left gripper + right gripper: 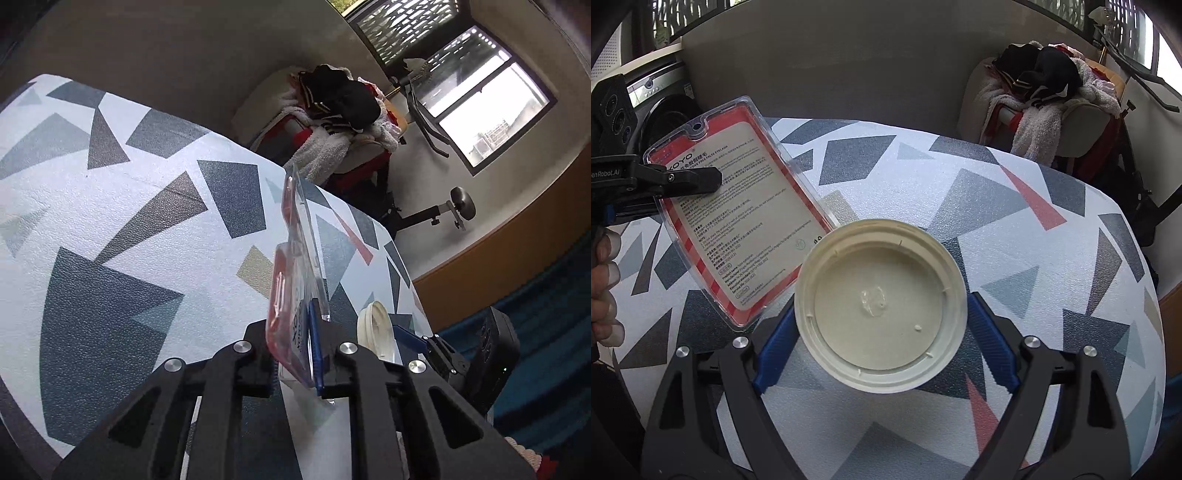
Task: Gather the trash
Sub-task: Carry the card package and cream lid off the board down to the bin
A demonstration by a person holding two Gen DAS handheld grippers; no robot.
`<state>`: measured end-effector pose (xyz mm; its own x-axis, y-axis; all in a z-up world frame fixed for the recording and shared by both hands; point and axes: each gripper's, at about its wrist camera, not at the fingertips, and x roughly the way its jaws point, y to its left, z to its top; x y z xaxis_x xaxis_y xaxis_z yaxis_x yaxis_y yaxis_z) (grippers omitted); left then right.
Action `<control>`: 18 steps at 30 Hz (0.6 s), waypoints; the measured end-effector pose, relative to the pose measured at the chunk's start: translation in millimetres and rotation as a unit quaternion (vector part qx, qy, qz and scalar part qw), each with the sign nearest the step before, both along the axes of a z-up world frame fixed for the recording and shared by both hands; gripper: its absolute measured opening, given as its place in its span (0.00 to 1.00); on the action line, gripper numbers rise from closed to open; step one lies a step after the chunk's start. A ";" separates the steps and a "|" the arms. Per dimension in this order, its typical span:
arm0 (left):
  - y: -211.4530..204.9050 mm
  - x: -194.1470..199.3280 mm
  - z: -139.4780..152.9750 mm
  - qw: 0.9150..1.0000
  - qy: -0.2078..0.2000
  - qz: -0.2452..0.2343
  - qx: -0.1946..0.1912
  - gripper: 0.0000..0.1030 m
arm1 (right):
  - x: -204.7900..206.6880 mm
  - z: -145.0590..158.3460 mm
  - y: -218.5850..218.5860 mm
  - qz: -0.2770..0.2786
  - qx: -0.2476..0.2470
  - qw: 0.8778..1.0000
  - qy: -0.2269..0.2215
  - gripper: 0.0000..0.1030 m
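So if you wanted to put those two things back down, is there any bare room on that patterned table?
Plenty. The patterned table lies bare from the cream lid out to its far and right-hand edges, toward the chair piled with clothes. It is crowded only near the left gripper, which holds the eyelash package, and the right gripper, which holds the lid.

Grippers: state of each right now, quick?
Left gripper: closed on the clear false-eyelash package, lifted off the table.
Right gripper: closed on the cream plastic lid.
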<state>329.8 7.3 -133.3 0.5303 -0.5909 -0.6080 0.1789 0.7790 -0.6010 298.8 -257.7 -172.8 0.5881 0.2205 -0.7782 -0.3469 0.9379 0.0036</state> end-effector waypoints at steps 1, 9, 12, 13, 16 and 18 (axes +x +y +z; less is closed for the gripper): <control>0.9 -6.3 8.0 1.000 -0.006 -0.005 0.014 0.14 | -5.7 3.8 0.8 0.002 0.002 1.000 -0.003 0.83; 20.5 -70.6 37.2 0.995 -0.033 -0.023 0.096 0.14 | -56.9 23.0 8.8 0.012 0.013 1.000 -0.012 0.83; 32.4 -94.0 41.4 0.995 -0.024 -0.017 0.097 0.14 | -78.1 29.2 11.1 0.017 0.014 1.000 -0.016 0.83; 35.2 -101.2 43.2 0.995 -0.025 -0.016 0.097 0.14 | -85.3 31.4 11.5 0.019 0.013 1.000 -0.017 0.83; 40.5 -125.7 47.8 0.994 -0.031 -0.016 0.105 0.14 | -104.7 37.1 12.3 0.024 0.012 0.999 -0.023 0.83; 41.4 -141.1 49.7 0.993 -0.033 -0.017 0.108 0.14 | -115.9 39.3 12.0 0.025 0.014 0.999 -0.025 0.83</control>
